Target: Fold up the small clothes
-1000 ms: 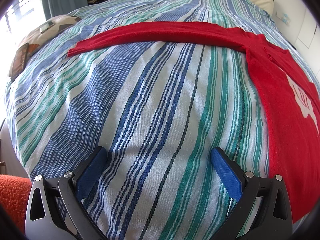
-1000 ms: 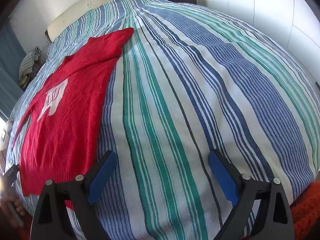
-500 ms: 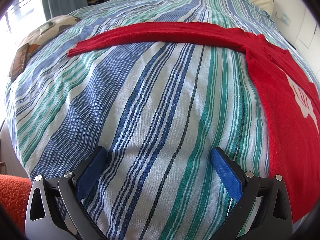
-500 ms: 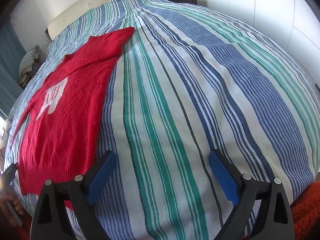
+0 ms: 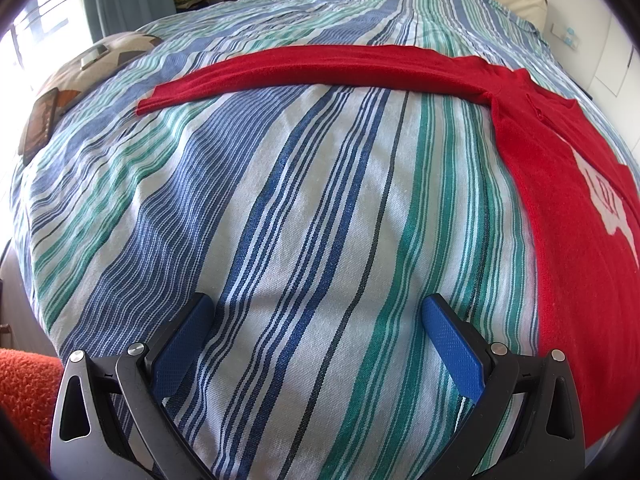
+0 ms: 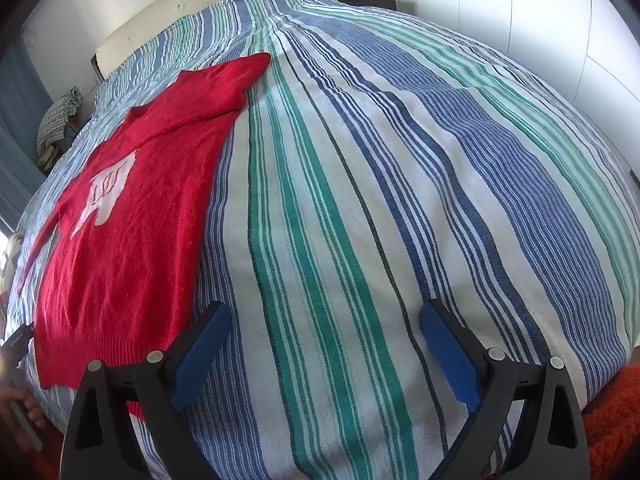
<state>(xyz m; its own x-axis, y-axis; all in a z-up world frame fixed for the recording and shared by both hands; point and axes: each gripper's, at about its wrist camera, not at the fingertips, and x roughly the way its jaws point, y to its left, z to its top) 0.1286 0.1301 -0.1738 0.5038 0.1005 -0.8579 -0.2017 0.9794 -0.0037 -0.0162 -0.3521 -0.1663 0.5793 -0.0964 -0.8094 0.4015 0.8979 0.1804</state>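
**Both grippers open, jumper flat and waiting**

I see the bed point(image 5: 304, 208) filling both views, its striped cover smooth and clear of folds. On it lies the red jumper point(image 6: 132, 216), spread flat, front up, a pale motif on the chest. In the left wrist view one sleeve point(image 5: 320, 68) stretches straight out across the far part of the bed towards the left; the body runs down the right edge. In the right wrist view the hem sits near, on the left, just beside my gripper.

My left hand-held gripper point(image 5: 316, 340) is spread wide over bare cover, holding nothing. My right hand-held gripper point(image 6: 324, 348) is wide too, and empty.

I judge folding has not started. To do it well I would take the long sleeve at the cuff first, pinch only one layer, and carry it low across the chest so the knit does not drag or bunch.
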